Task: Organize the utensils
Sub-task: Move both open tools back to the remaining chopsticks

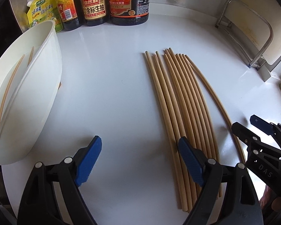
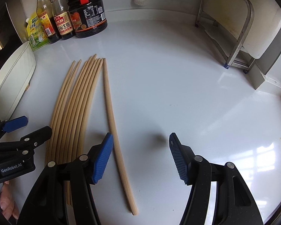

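Now, left wrist view: left gripper [image 1: 138, 157] gapes empty, chopsticks [image 1: 179, 116] bundled beside its right pad, white container [image 1: 37, 86] left. Right wrist view — right gripper [image 2: 140, 157] wide apart; single chopstick [image 2: 112, 123] nearby — pinch mid-shaft, squarely.

We record pale tan chopsticks [image 1: 179, 101] on a glossy white counter [image 1: 112, 93], a white tub [image 1: 37, 86], and blue ribbed pads [image 2: 103, 159] on black grippers.
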`<control>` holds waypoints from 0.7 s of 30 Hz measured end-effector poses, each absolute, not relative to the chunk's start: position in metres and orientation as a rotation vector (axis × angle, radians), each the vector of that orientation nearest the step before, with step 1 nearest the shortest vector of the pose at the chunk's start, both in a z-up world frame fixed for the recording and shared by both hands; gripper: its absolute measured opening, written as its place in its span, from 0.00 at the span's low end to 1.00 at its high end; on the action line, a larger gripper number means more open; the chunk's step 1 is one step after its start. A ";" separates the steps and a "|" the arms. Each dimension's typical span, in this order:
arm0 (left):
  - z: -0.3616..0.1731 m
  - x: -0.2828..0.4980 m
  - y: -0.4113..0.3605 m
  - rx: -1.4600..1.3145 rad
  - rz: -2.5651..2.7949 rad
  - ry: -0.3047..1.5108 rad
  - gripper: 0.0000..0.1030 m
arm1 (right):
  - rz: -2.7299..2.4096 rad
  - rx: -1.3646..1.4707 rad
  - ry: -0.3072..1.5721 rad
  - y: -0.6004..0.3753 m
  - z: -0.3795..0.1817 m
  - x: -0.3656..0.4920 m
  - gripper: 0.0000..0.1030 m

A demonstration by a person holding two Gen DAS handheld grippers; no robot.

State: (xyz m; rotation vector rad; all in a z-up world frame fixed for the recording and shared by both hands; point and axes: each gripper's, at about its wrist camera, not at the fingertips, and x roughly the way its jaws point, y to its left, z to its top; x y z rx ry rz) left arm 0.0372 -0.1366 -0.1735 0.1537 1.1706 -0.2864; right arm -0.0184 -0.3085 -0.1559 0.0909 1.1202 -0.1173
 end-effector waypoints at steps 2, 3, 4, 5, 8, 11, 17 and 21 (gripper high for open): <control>-0.174 0.037 -0.136 0.150 -0.283 1.169 0.81 | -0.113 0.090 1.118 -0.308 -0.156 -0.019 0.58; -0.174 0.037 -0.136 0.150 -0.283 1.168 0.81 | -0.112 0.091 1.117 -0.307 -0.156 -0.019 0.58; -0.174 0.037 -0.135 0.151 -0.280 1.167 0.81 | -0.111 0.090 1.117 -0.307 -0.156 -0.019 0.58; -0.174 0.036 -0.134 0.152 -0.278 1.166 0.81 | -0.109 0.090 1.116 -0.307 -0.156 -0.019 0.58; -0.174 0.036 -0.133 0.159 -0.269 1.164 0.81 | -0.104 0.089 1.114 -0.305 -0.156 -0.018 0.58; -0.176 0.036 -0.131 0.160 -0.262 1.167 0.82 | -0.099 0.085 1.110 -0.303 -0.156 -0.018 0.58; -0.179 0.036 -0.134 0.168 -0.240 1.162 0.84 | -0.100 0.060 1.108 -0.298 -0.161 -0.016 0.57; -0.181 0.040 -0.138 0.170 -0.234 1.155 0.84 | -0.098 0.030 1.113 -0.294 -0.164 -0.013 0.57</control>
